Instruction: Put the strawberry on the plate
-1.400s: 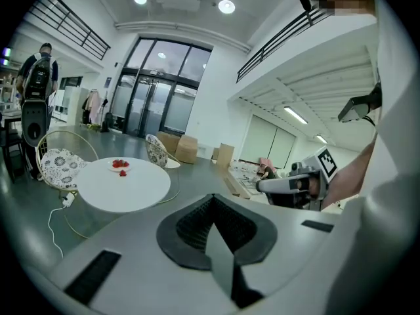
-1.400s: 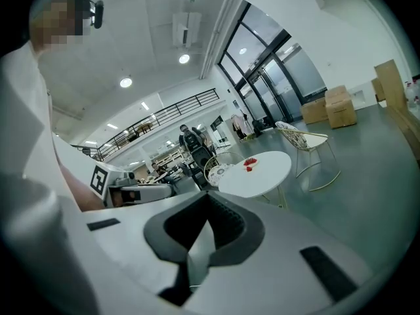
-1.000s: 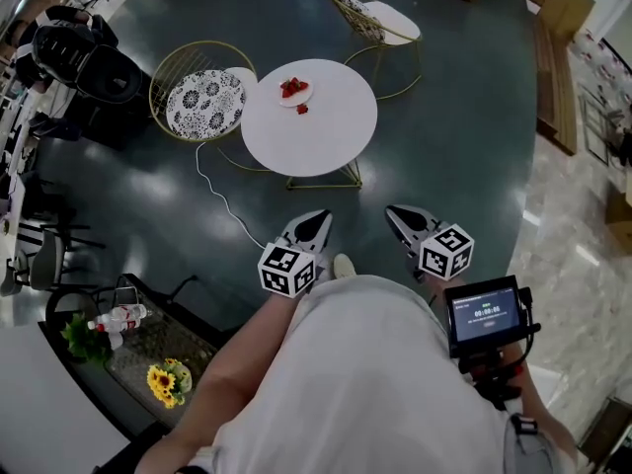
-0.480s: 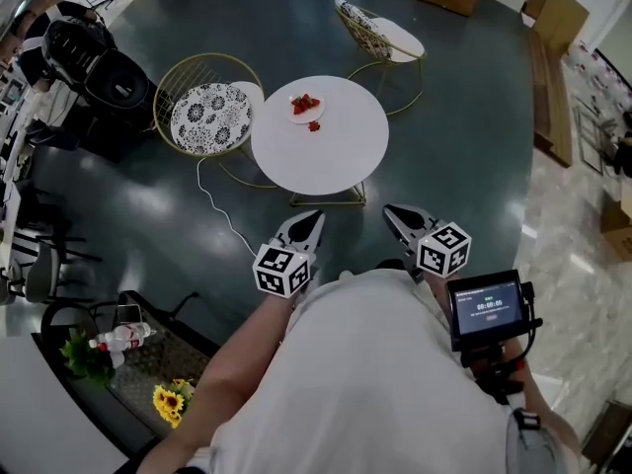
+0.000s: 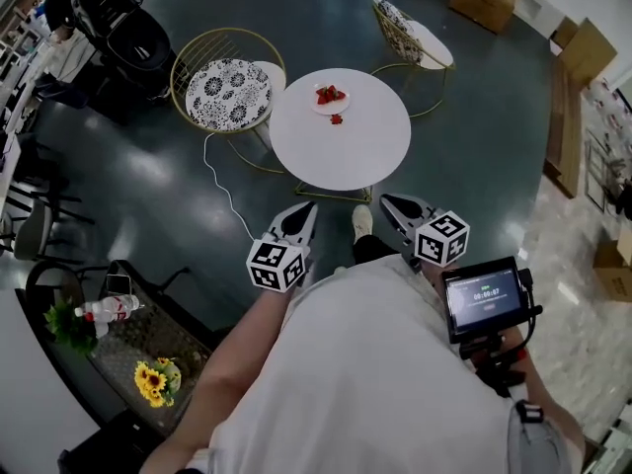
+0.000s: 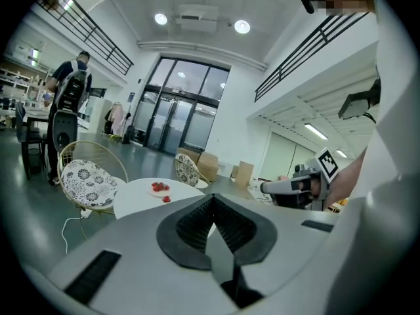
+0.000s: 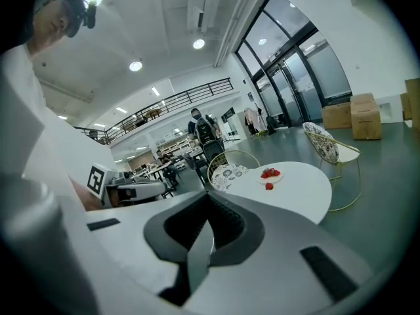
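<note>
here, closed tight on nothing and held well short of the round white surface: left gripper and right gripper. far ahead, between the two, loose strawberry just this side of the plate; neither clearly nearer.
</note>
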Available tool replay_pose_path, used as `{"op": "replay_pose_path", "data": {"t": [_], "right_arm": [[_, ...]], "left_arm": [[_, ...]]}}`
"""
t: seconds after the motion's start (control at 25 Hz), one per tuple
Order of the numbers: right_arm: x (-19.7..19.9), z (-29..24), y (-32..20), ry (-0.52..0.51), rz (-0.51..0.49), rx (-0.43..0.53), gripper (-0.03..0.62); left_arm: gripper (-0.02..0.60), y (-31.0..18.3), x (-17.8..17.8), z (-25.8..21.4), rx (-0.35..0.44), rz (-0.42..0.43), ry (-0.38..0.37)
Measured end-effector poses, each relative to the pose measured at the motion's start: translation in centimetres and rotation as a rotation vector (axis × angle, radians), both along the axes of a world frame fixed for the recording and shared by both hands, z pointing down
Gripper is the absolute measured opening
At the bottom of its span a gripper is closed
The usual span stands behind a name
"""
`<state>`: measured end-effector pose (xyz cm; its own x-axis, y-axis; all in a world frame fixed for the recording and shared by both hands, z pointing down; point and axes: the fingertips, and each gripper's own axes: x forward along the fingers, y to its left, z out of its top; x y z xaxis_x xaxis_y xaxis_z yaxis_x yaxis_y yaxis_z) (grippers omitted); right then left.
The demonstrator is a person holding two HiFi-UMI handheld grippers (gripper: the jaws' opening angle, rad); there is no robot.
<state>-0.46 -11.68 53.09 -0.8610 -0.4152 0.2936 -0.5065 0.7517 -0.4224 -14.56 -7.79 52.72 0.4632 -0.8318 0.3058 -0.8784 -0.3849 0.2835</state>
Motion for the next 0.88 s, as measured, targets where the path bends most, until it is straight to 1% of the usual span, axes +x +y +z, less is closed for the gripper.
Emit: {"op": "replay_pose_path", "data": {"t": [0.16,0.28,0.4,0.6,0.8,0.88], "right_arm": [[-2.1,0.0,-2.5,-0.012,-0.046,0.001,0.008],[-3.7,0.1,-4.9,-0.02,-0.066,0.007,0.008],[-5.1,0.4,-6.1,-0.016,-0.084,-0.002,0.008],[-5.0,0.9,-8.4,-0.003,-0.097,-0.024,0.008],[-5.9,2.6,-14.6,-0.006,-0.106,-0.073,0.008],[-6.1,2.9,-15.5,-0.006,-0.109,-0.079,0.008]], "left_arm": [[0.006,-1.4,-1.5,0.4,-0.016,-0.033,-0.015],[0.006,-3.0,-2.6,0.6,-0.018,-0.049,-0.029],[0.006,-4.4,-3.5,1.1,-0.033,-0.06,-0.038],[0.006,-7.5,-3.2,0.9,-0.048,-0.067,-0.02],[0.006,-13.8,-3.5,1.9,-0.088,-0.066,-0.022],[0.006,-14.7,-3.5,2.1,-0.093,-0.06,-0.027]]}}
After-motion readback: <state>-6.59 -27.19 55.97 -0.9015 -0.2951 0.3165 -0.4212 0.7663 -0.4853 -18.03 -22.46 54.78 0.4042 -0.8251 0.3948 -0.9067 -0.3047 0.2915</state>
